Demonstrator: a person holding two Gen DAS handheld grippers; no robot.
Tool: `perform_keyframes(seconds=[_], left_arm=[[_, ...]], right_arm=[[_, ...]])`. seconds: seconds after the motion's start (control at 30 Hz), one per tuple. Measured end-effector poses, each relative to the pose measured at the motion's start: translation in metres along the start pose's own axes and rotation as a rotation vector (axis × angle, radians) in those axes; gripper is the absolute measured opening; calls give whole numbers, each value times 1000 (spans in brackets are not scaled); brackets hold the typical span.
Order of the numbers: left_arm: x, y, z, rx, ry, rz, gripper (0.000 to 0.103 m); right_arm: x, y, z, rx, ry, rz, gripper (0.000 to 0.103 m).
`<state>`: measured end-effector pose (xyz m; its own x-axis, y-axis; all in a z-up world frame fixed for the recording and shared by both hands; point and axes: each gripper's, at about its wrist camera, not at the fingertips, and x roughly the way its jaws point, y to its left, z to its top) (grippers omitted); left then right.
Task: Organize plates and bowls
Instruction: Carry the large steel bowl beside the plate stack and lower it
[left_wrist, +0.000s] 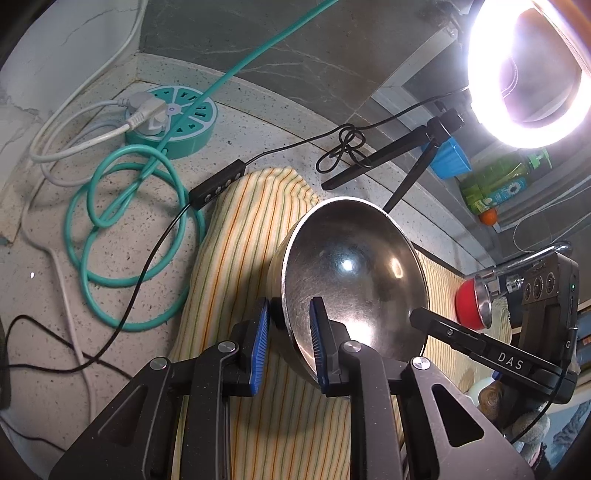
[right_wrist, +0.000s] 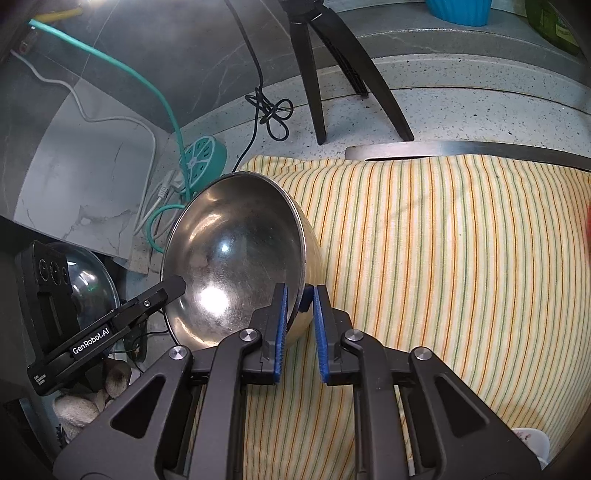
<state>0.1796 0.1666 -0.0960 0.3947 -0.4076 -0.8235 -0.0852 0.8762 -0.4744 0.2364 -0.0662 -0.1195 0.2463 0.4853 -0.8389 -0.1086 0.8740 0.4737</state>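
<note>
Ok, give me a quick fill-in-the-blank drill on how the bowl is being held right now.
1. Both grippers clamp the rim of one ____ bowl.
2. The left gripper and the right gripper each have one finger inside the bowl and one ____ it.
3. The bowl is over a ____ cloth.
4. The round teal power strip lies on the ____.

Missing words: steel; outside; striped; countertop

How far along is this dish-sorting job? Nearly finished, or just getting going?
Nothing looks sorted yet; no stack of dishes shows. In hand: a steel bowl, tilted above the striped cloth, its rim between the pads of both the left claw and the right claw. Left: setting it down; a red bowl waits nearby.
</note>
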Motion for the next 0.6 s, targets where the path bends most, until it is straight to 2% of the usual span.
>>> perform_keyframes(seconds=[0.6], left_arm=[[-45, 16, -54, -23, -27, 13, 19]], right_arm=[[-22, 30, -57, -47, 30, 32, 15]])
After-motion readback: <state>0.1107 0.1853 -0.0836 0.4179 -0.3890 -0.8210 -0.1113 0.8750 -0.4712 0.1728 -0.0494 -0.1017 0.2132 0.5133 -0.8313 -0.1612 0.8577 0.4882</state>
